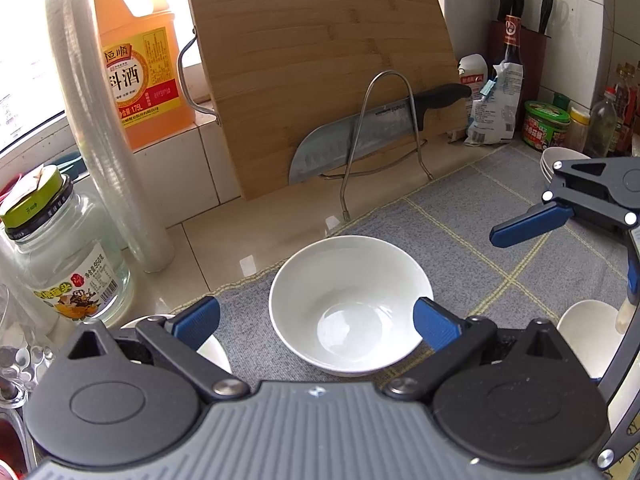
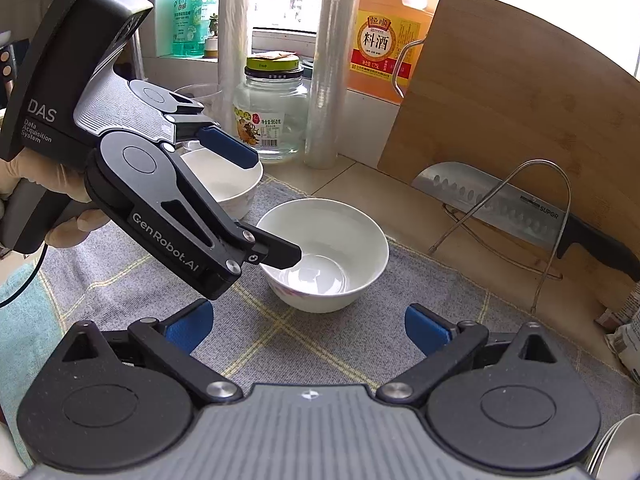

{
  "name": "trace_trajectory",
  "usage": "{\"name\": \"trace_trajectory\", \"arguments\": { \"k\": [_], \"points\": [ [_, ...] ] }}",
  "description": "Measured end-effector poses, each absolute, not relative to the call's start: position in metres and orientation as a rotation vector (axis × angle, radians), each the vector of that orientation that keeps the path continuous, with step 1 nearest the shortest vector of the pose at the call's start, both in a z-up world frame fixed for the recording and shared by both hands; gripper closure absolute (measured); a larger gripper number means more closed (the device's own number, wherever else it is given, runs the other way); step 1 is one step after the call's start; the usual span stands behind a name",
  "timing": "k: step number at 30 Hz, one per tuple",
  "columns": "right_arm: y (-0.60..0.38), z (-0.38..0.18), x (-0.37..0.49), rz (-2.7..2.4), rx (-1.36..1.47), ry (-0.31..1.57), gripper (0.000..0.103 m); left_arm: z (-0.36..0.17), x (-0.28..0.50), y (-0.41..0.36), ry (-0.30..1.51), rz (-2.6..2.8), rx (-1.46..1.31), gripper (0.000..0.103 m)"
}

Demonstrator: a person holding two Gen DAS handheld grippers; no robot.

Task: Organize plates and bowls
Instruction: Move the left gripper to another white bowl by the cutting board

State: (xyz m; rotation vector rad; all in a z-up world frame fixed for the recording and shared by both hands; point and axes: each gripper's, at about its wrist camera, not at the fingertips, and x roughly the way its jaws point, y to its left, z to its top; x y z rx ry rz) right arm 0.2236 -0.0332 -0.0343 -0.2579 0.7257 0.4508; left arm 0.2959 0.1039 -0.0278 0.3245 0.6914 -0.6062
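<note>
Reaching for a White Bowl: Both Grippers Spread

Left gripper (image 1: 316, 314): fingers wide apart, holding nothing. Its blue pads (image 1: 434, 326) straddle the white bowl (image 1: 350, 304), one over the rim on the bowl's right, the other clear of it on the left; the right wrist view shows one fingertip dipping inside the rim. Contact cannot be told.

Right gripper (image 2: 308, 326): fingers equally spread, empty, hovering near the same bowl but apart from it.

Bowl: upright, empty, on the grey checked cloth (image 1: 500, 248), in front of the bamboo cutting board (image 1: 320, 60) and the cleaver (image 1: 360, 136) in the wire rack.

Second white bowl (image 2: 232, 184): behind the left gripper, near the glass jar (image 2: 272, 116). More white dishes (image 1: 560, 160) sit at the cloth's far right.

Step in hand, judged: pre-grasp on the centre bowl. Next move likely calls for closing the left fingers across the rim wall, then lifting level toward another bowl for stacking.
</note>
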Motion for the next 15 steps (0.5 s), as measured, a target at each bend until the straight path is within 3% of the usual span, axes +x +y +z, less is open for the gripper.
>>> {"name": "trace_trajectory", "arguments": {
  "k": [15],
  "points": [
    [-0.029, -0.051, 0.264, 0.478, -0.275, 0.796, 0.0, -0.038, 0.323, 0.101, 0.711, -0.631, 0.32, 0.001]
  ]
}}
